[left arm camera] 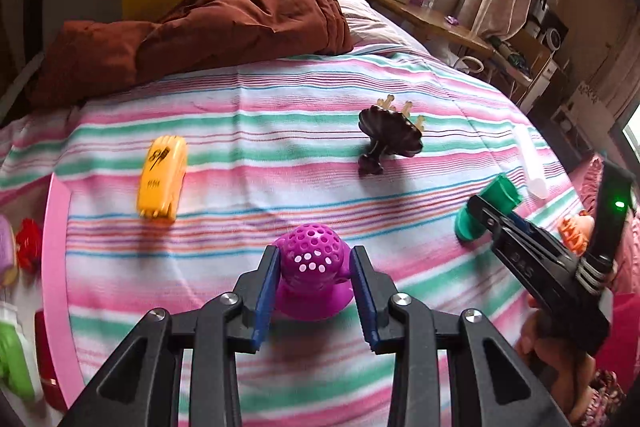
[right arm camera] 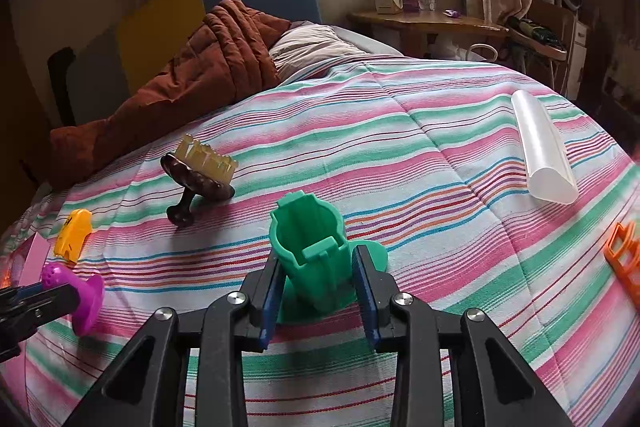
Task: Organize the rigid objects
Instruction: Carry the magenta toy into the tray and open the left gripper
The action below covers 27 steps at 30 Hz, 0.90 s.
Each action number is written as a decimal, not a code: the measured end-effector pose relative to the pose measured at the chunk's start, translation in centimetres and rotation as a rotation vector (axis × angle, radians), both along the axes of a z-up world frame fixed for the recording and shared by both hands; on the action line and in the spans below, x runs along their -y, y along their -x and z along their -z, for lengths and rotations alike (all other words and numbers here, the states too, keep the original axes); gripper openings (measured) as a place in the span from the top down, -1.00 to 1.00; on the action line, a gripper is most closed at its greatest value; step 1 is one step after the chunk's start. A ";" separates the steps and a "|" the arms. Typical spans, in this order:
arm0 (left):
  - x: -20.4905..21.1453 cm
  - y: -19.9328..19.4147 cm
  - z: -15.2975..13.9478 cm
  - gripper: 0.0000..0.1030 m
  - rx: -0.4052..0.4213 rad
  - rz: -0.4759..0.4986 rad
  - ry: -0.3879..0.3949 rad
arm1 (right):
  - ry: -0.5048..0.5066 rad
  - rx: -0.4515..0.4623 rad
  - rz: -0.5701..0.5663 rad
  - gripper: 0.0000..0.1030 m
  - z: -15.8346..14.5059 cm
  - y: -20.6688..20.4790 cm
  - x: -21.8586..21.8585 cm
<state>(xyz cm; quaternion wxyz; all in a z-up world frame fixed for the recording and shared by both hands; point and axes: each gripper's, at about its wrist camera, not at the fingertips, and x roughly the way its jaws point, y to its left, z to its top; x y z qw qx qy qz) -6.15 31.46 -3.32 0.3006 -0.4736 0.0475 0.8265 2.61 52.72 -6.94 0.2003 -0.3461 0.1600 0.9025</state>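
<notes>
A magenta perforated dome piece with a flared base sits on the striped bedsheet. My left gripper is shut on it, a blue pad against each side. In the right wrist view the same piece sticks out from the left gripper at the left edge. A green cup-shaped holder on a round base lies between the pads of my right gripper, which is shut on it. The left wrist view shows that gripper clamping the green holder from the right.
On the sheet lie a yellow block, a dark brown clip with tan teeth, a clear half-round tube and an orange piece. A pink rim with more toys borders the left. A brown quilt is piled at the back.
</notes>
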 end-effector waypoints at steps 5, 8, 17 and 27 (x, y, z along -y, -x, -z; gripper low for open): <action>2.2 -2.3 -1.1 0.31 0.006 0.004 -0.037 | -0.071 0.037 -0.001 0.37 -0.1 0.5 1.0; 3.5 -3.5 -1.7 0.31 -0.006 0.006 -0.039 | -0.114 0.038 -0.020 0.39 -0.5 0.4 2.0; 10.7 -5.8 -4.6 0.31 -0.085 -0.033 -0.081 | -0.190 0.030 -0.095 0.39 -1.2 -0.4 5.0; 20.8 -6.1 -4.3 0.31 -0.123 -0.225 -0.084 | -0.183 0.055 -0.073 0.39 -0.9 -0.8 5.4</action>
